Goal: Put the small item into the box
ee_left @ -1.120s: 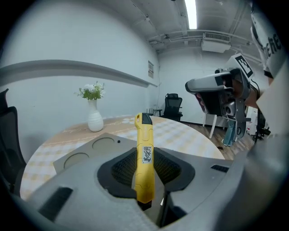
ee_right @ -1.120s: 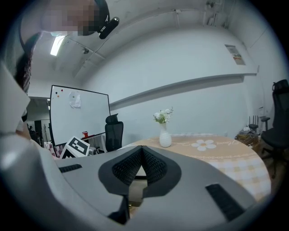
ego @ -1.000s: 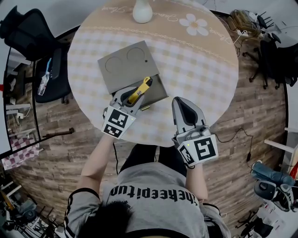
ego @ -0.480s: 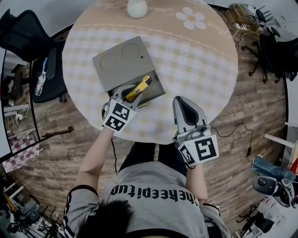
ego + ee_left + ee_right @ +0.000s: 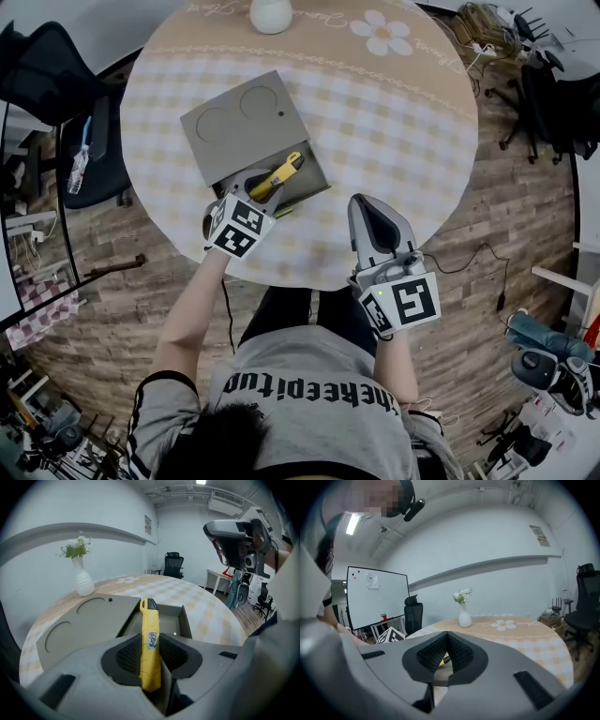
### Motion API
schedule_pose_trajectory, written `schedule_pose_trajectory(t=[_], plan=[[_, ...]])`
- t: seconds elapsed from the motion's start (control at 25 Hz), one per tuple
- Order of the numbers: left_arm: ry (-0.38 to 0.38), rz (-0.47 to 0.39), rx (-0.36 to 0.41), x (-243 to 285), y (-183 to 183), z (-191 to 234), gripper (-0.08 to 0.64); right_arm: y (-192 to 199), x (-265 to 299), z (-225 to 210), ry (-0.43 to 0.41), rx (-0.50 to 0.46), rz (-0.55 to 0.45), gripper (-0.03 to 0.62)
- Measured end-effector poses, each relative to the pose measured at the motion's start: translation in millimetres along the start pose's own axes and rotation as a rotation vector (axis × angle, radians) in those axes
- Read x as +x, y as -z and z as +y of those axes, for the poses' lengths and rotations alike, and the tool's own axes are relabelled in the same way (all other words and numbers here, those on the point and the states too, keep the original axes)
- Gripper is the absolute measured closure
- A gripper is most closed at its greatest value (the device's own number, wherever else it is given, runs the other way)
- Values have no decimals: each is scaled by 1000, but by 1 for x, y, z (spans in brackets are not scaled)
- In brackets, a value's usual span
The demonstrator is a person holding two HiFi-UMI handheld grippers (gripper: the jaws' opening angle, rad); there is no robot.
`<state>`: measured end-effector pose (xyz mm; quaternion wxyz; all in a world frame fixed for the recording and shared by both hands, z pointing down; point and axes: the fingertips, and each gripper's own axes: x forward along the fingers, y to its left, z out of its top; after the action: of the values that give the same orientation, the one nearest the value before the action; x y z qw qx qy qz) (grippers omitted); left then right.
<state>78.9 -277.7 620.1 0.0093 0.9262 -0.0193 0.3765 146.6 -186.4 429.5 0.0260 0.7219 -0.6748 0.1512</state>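
Note:
A yellow utility knife (image 5: 278,174) sticks out from my left gripper (image 5: 255,185), which is shut on its handle. The knife's dark tip (image 5: 149,604) hangs over the open drawer (image 5: 174,620) of a flat grey box (image 5: 234,127) with two round recesses in its lid. In the left gripper view the knife (image 5: 150,639) runs straight between the ribbed pads (image 5: 126,657). My right gripper (image 5: 368,208) rests near the table's front edge, to the right of the box. It is shut with nothing in it, and its tips (image 5: 446,637) meet.
A round table (image 5: 403,141) with a checked cloth and a daisy print (image 5: 380,36) carries a white vase (image 5: 270,14) at its far edge. Black office chairs (image 5: 56,84) stand left of the table; more chairs and cables (image 5: 553,84) lie at the right on the wooden floor.
My left gripper, still holding the knife, has crept slightly closer to the box and its drawer. The right gripper has stayed where it was.

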Motion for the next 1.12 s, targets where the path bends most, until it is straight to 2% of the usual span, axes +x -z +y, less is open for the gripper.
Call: schedule_pose_trajectory(t=[0.32, 0.68, 1.12], plan=[[21, 55, 5, 11, 5, -1, 436, 1, 0, -5, 6, -1, 6, 586], [61, 115, -36, 20, 12, -4, 436, 3, -2, -10, 12, 0, 12, 586], [90, 117, -54, 22, 12, -5, 434, 3, 0, -13, 14, 5, 15, 586]])
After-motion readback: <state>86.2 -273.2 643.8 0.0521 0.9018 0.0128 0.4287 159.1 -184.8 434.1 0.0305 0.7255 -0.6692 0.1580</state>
